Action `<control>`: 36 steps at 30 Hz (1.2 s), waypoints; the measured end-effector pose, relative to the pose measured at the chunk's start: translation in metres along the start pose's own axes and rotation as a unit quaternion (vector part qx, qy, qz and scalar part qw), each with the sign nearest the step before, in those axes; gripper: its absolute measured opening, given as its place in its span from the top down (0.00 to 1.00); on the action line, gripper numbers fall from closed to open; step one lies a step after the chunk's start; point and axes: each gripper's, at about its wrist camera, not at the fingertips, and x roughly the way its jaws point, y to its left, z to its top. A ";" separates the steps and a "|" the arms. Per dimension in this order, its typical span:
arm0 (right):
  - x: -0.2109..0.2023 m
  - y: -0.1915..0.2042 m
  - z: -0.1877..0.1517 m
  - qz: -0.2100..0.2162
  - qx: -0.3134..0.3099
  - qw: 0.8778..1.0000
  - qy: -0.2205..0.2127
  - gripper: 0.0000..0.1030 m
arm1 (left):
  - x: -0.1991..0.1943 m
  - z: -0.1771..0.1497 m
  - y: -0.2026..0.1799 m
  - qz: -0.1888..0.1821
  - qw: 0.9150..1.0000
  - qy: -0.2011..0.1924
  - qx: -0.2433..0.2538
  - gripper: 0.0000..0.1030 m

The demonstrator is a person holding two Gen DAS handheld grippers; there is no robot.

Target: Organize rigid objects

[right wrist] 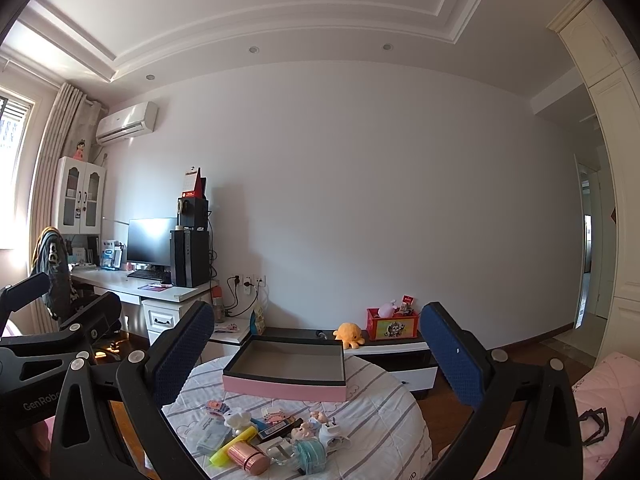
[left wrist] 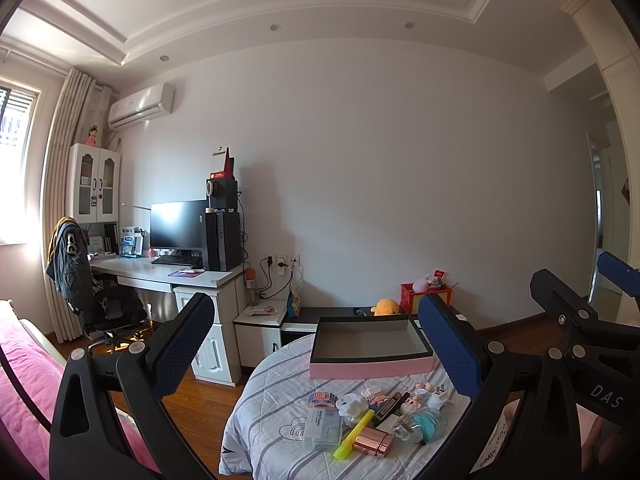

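We held both claws spread wide: left gripper (left wrist: 318, 340), right gripper (right wrist: 316, 346). Only the right view showed the cabinet's drawer (right wrist: 416, 376) at four o'clock of the pink box (right wrist: 285, 380); small items (right wrist: 272, 436) blurred together.

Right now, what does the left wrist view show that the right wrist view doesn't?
Only the left wrist view shows the pink bedding at its left edge and the right tool's arm at its right edge. Only the right wrist view shows a black folded frame on a pink quilt and the left tool's arm at its left edge. Both share the empty pink box, the clutter of small items in front of it with the yellow highlighter, and the desk.
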 end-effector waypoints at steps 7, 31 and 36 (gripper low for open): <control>0.000 0.000 0.000 0.000 0.000 1.000 0.000 0.00 | 0.000 0.000 0.000 0.000 1.000 0.000 0.000 0.00; 0.009 -0.001 -0.008 -0.001 -0.002 1.000 0.011 0.00 | 0.012 -0.016 0.002 -0.004 1.000 0.015 0.001 0.00; 0.020 -0.005 -0.018 0.000 0.000 1.000 0.025 0.00 | 0.028 -0.026 0.000 -0.008 0.999 0.033 0.007 0.00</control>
